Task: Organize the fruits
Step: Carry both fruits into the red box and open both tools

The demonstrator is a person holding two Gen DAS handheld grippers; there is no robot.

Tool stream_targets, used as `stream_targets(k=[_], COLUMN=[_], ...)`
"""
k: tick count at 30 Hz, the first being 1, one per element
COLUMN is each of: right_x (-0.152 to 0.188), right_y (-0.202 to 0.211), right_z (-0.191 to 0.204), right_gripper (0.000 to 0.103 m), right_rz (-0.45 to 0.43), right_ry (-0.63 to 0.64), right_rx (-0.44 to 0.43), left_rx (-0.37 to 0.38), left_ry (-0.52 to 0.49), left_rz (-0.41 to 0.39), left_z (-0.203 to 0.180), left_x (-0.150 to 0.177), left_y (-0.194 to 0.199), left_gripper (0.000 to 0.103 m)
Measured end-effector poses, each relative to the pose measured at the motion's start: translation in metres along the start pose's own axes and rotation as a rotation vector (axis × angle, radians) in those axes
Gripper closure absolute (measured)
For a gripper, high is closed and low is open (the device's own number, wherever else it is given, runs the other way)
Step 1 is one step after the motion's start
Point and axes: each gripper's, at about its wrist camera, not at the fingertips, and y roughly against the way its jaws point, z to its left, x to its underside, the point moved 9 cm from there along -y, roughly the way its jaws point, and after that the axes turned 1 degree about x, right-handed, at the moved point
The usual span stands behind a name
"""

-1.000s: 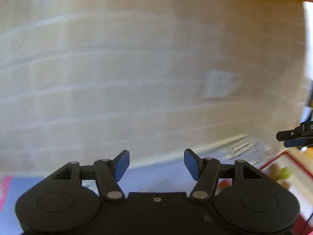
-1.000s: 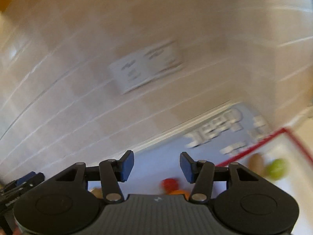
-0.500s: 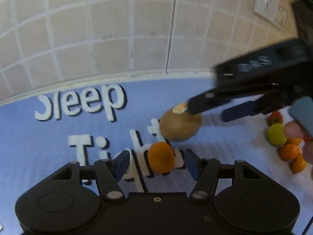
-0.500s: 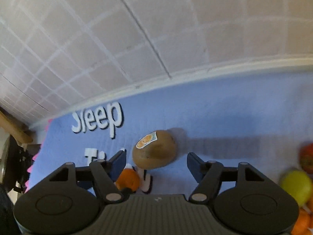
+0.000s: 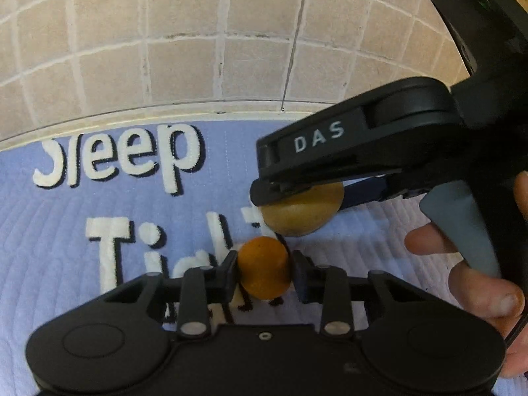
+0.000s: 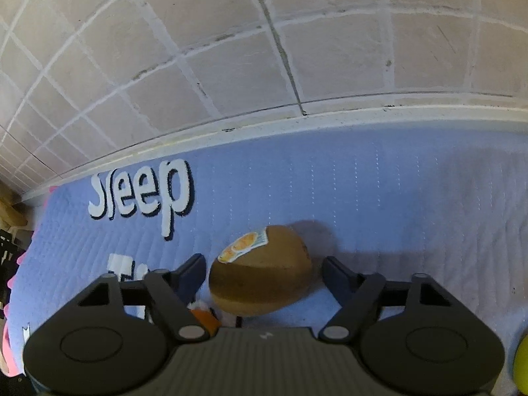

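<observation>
A small orange fruit (image 5: 264, 269) lies on the blue mat (image 5: 66, 231). My left gripper (image 5: 264, 269) is shut on it, both pads touching its sides. A brown kiwi (image 6: 260, 280) with an orange sticker lies just beyond it. My right gripper (image 6: 262, 272) is open and straddles the kiwi, its fingers apart from it on both sides. In the left wrist view the right gripper (image 5: 316, 194) hangs over the kiwi (image 5: 302, 214). A sliver of the orange fruit (image 6: 204, 318) shows in the right wrist view.
The mat carries white letters "Sleep" (image 6: 142, 194) and ends at a white ledge (image 6: 297, 118) below a tiled wall (image 6: 231, 33). A yellow-green fruit (image 6: 521, 366) sits at the right edge. A hand (image 5: 478, 264) holds the right gripper's handle.
Both grippers swung down from the wall to the mat. The left gripper moved forward and shut on the orange fruit. The right gripper came down around the kiwi.
</observation>
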Motion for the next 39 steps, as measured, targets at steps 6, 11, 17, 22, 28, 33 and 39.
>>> stream_targets(k=[6, 11, 17, 22, 28, 33, 39], right_x=[0.004, 0.003, -0.004, 0.005, 0.041, 0.085, 0.133], right_y=[0.005, 0.034, 0.112, 0.206, 0.322, 0.384, 0.394], right_z=[0.005, -0.006, -0.036, -0.085, -0.178, -0.267, -0.353], right_gripper=[0.037, 0.037, 0.037, 0.037, 0.037, 0.037, 0.037], right_rz=[-0.019, -0.052, -0.196, -0.365, -0.573, -0.657, -0.620], right_ry=[0.011, -0.068, -0.166, -0.280, -0.436, -0.589, -0.738], right_rx=[0.017, -0.021, -0.030, -0.013, 0.113, 0.256, 0.335], left_rx=[0.004, 0.022, 0.089, 0.203, 0.343, 0.492, 0.586], left_ry=[0.005, -0.021, -0.120, -0.240, -0.406, -0.485, -0.605], left_rz=[-0.009, -0.050, -0.128, -0.178, -0.219, -0.197, -0.117], left_z=[-0.004, -0.018, -0.069, -0.140, -0.247, -0.340, -0.418], left_x=[0.005, -0.001, -0.024, -0.038, -0.049, -0.040, -0.008], left_y=[0.008, 0.031, 0.068, 0.095, 0.109, 0.105, 0.076], left_gripper=[0.064, 0.064, 0.064, 0.064, 0.064, 0.064, 0.064])
